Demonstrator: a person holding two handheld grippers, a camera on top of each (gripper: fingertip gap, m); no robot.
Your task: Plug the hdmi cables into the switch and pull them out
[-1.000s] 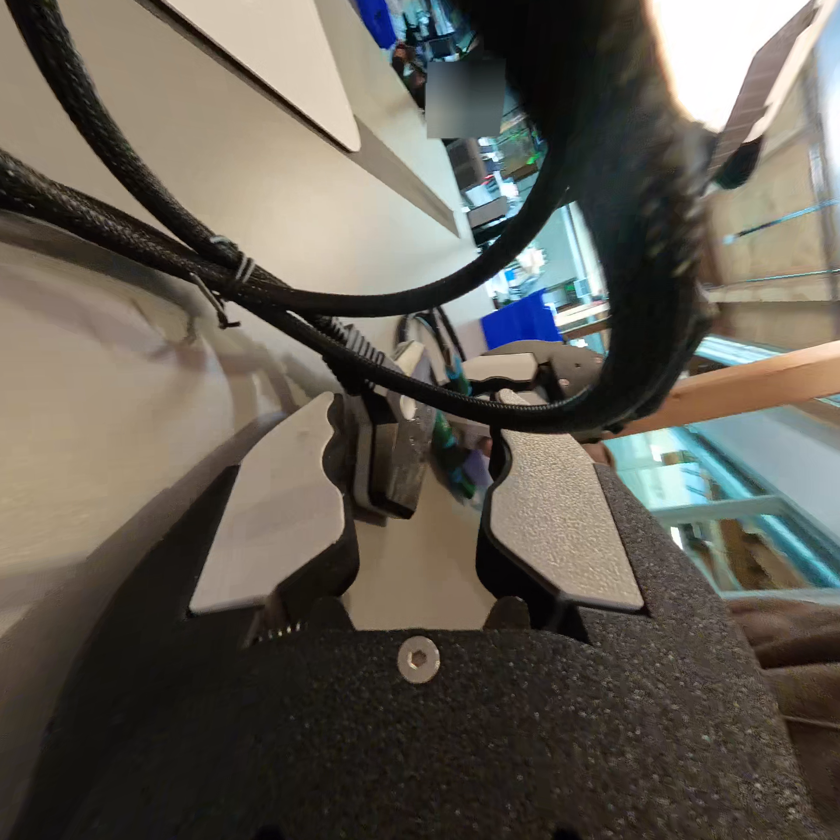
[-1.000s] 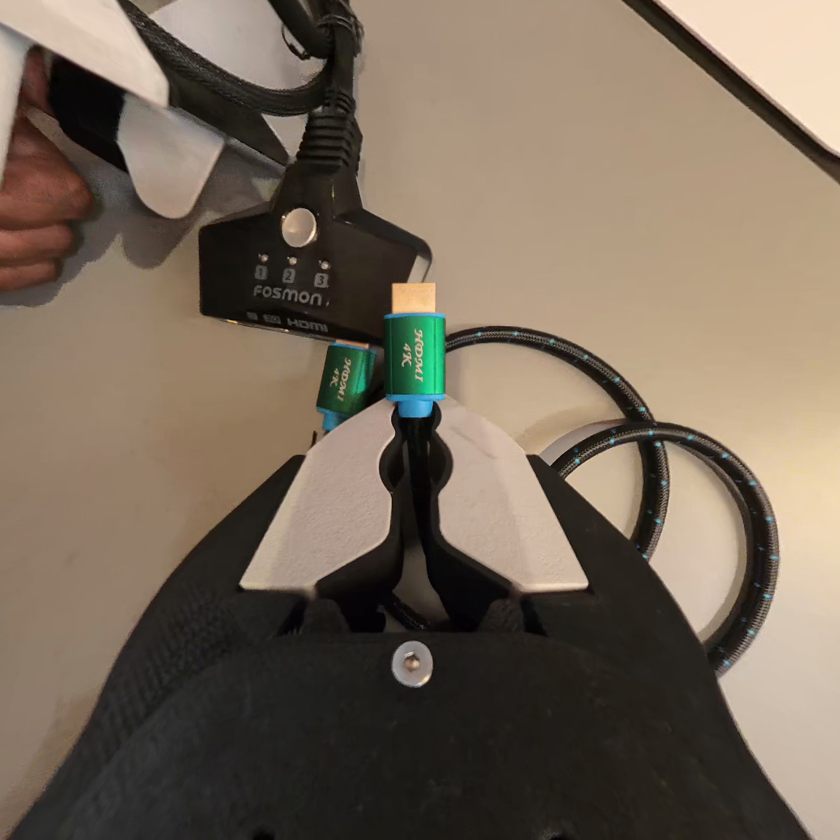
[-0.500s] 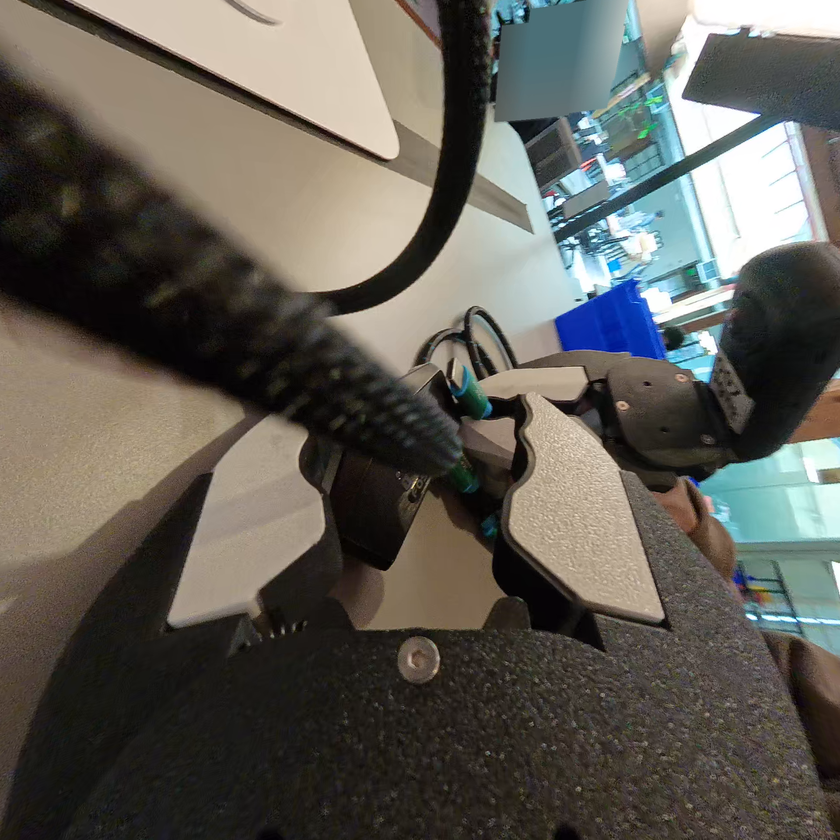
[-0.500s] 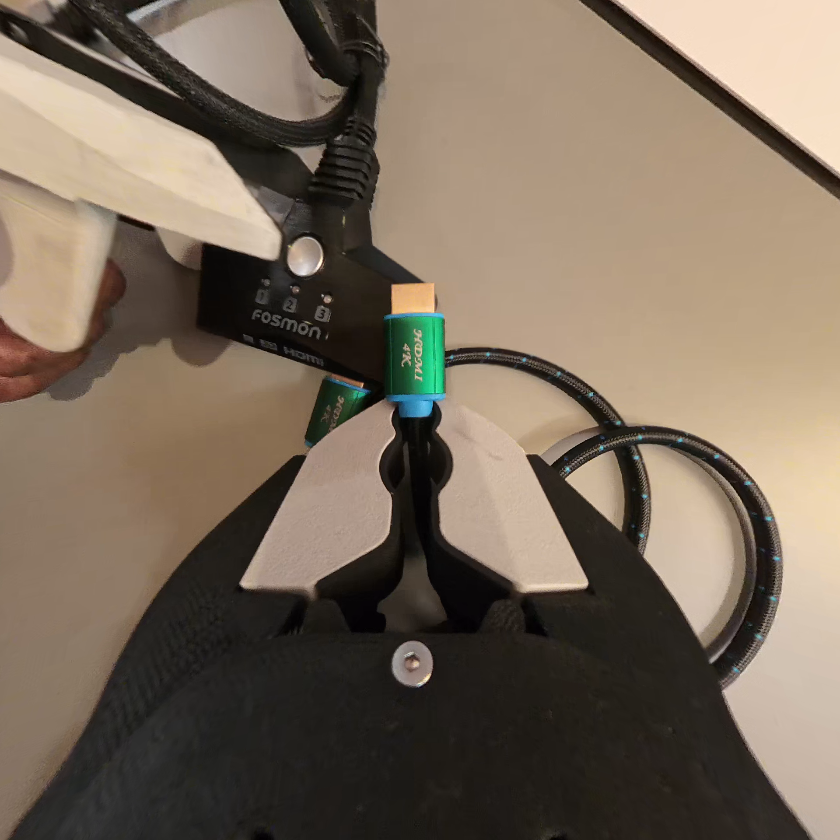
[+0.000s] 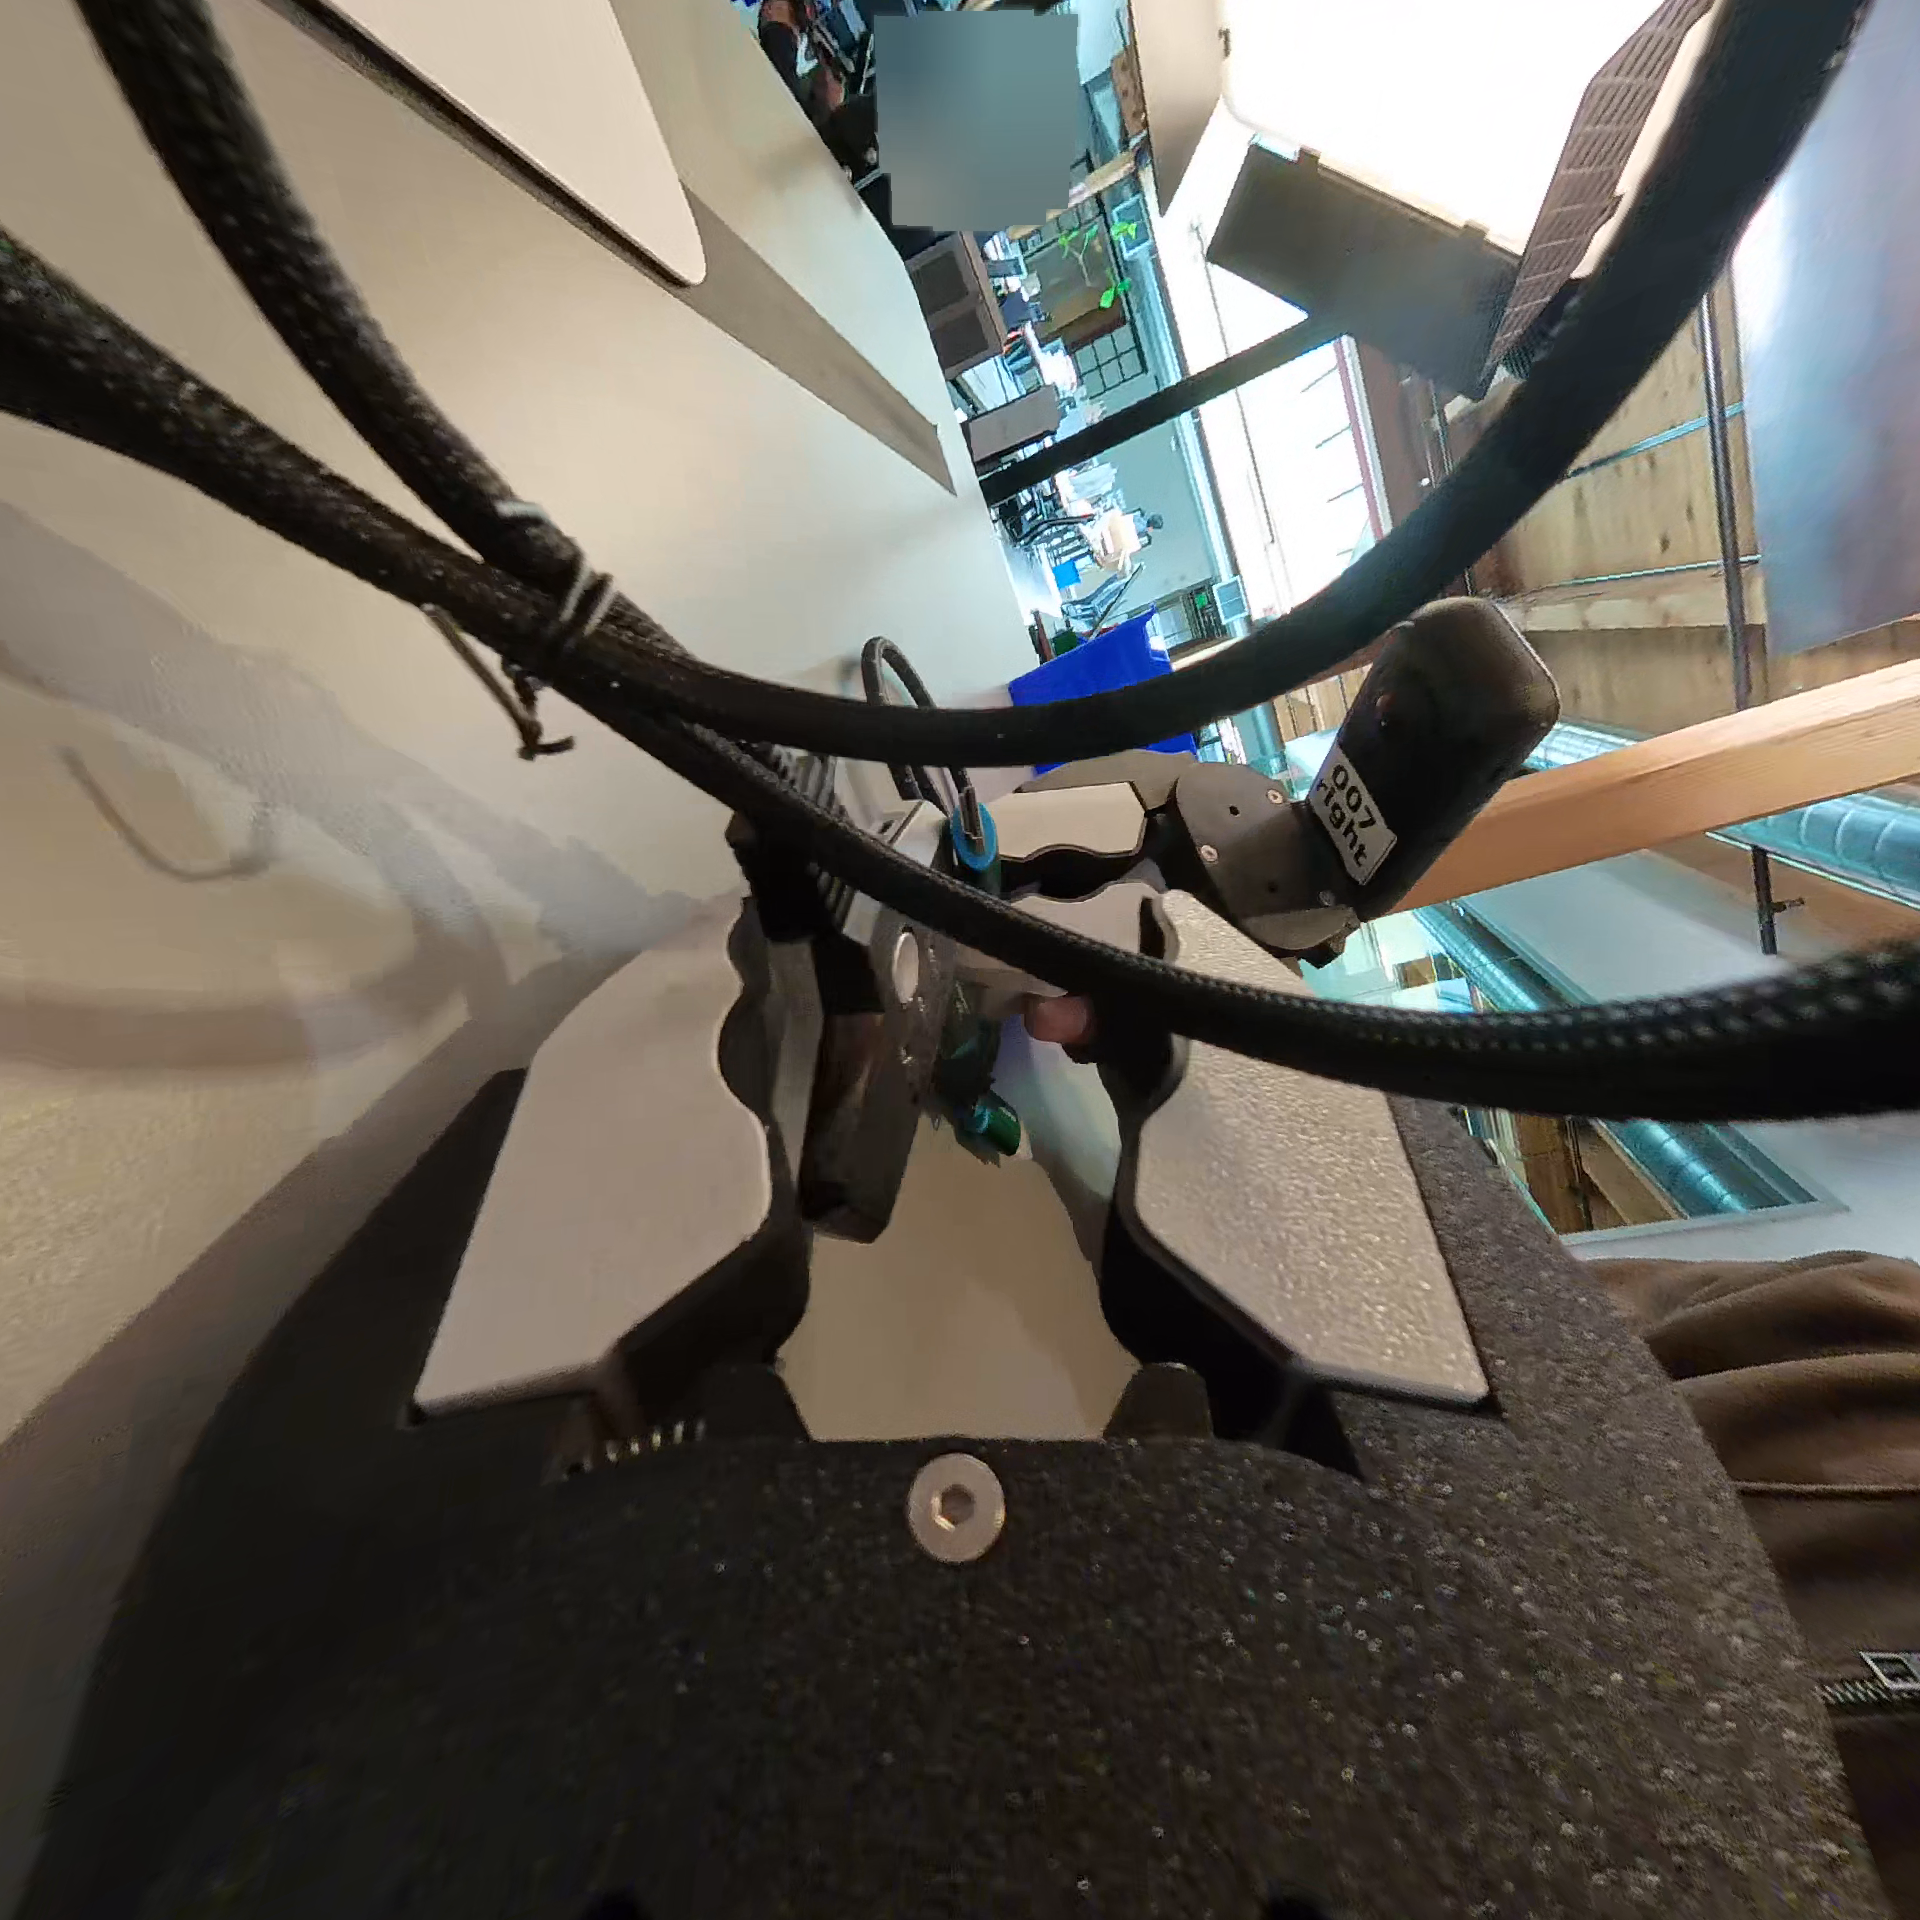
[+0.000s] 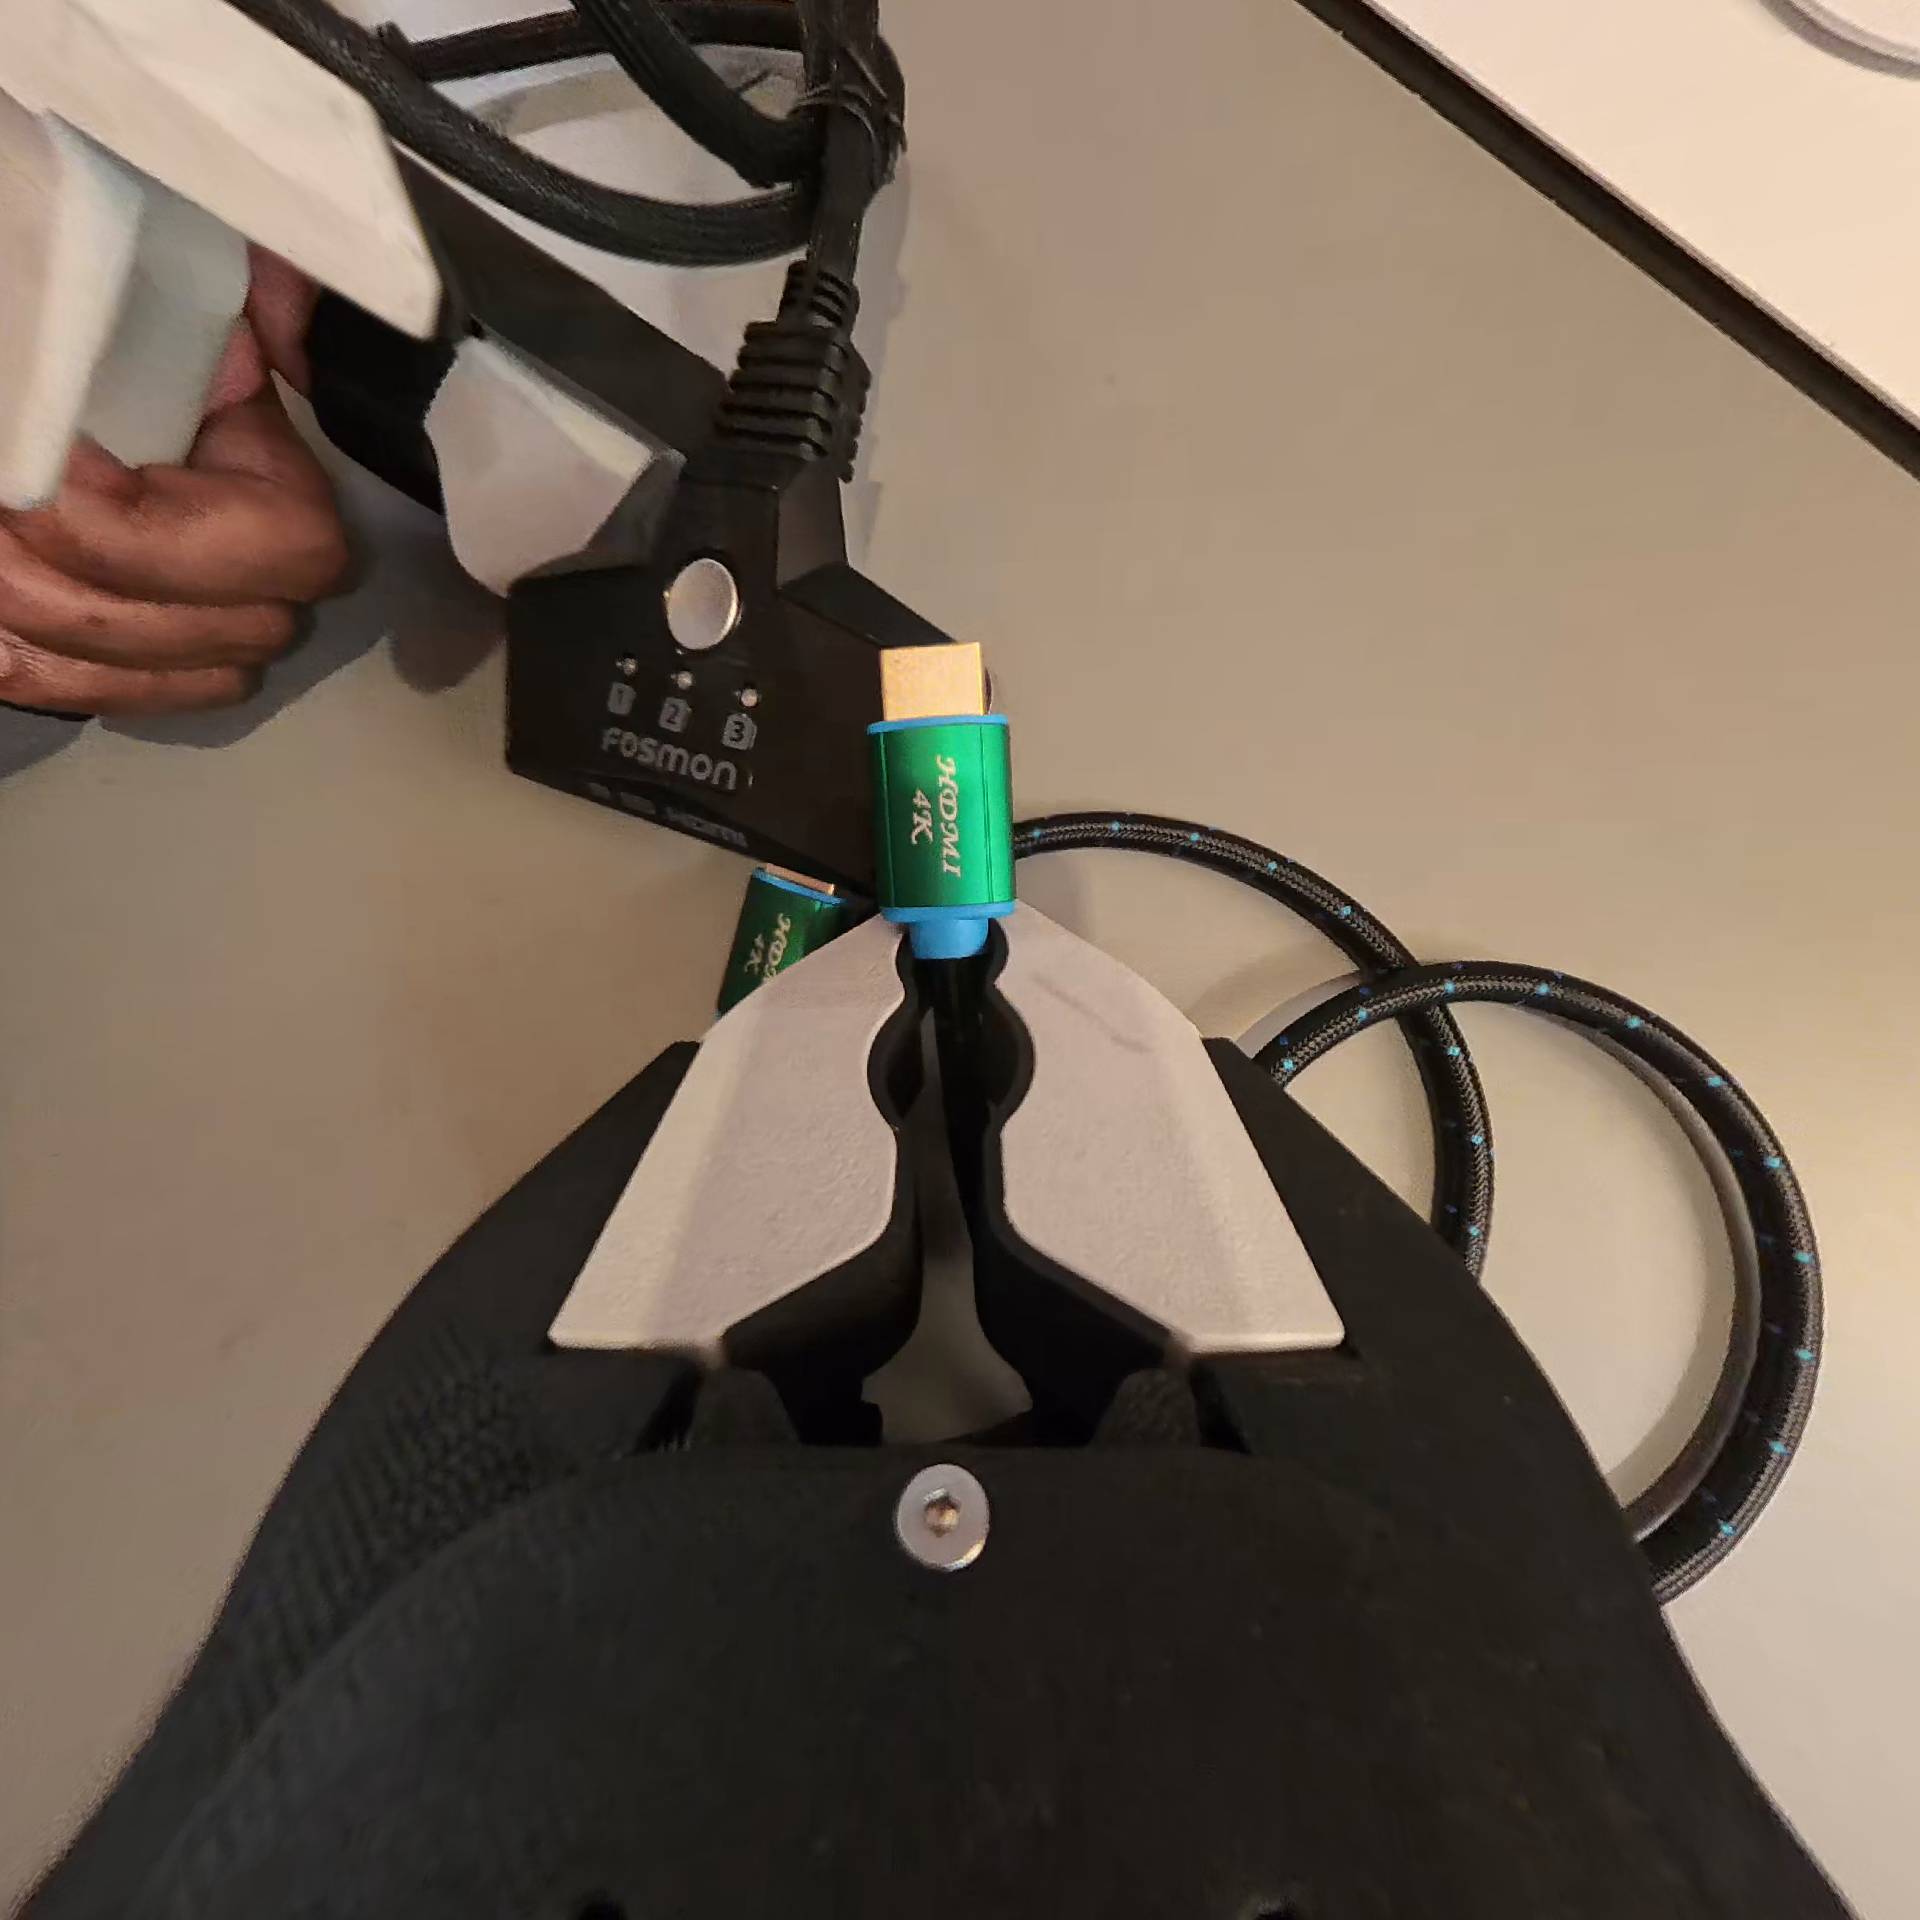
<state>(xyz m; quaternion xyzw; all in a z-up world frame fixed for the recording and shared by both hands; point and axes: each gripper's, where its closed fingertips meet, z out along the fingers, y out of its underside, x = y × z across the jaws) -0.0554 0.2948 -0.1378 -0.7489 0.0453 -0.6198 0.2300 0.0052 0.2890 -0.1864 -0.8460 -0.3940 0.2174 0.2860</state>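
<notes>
My right gripper (image 6: 948, 945) is shut on the black cable just behind a green plug (image 6: 940, 810) with a gold tip. The plug sticks out past my fingertips, and its tip overlaps the near right corner of a black switch box (image 6: 665, 707) on the table. A second green plug (image 6: 774, 940) lies at the box's near edge. My left gripper (image 5: 940, 935) is open, turned on its side. The box (image 5: 862, 1091) stands between its fingers, close to the left finger (image 5: 623, 1122), with a clear gap to the other. The right gripper (image 5: 1081, 862) also shows beyond it.
Thick black braided cables (image 5: 1039, 925) cross in front of the left fingers and run to the box's far end. A black cable with blue flecks (image 6: 1558, 1143) is coiled at the right. A white slab (image 6: 1662, 156) lies at the far right. A hand (image 6: 156, 561) holds the left gripper. One gripper's finger ends stand about 8 cm off the other's.
My left gripper has come in around the switch box, with its jaws first wider, now a little narrower. My right gripper keeps the green plug's cable and has barely moved.
</notes>
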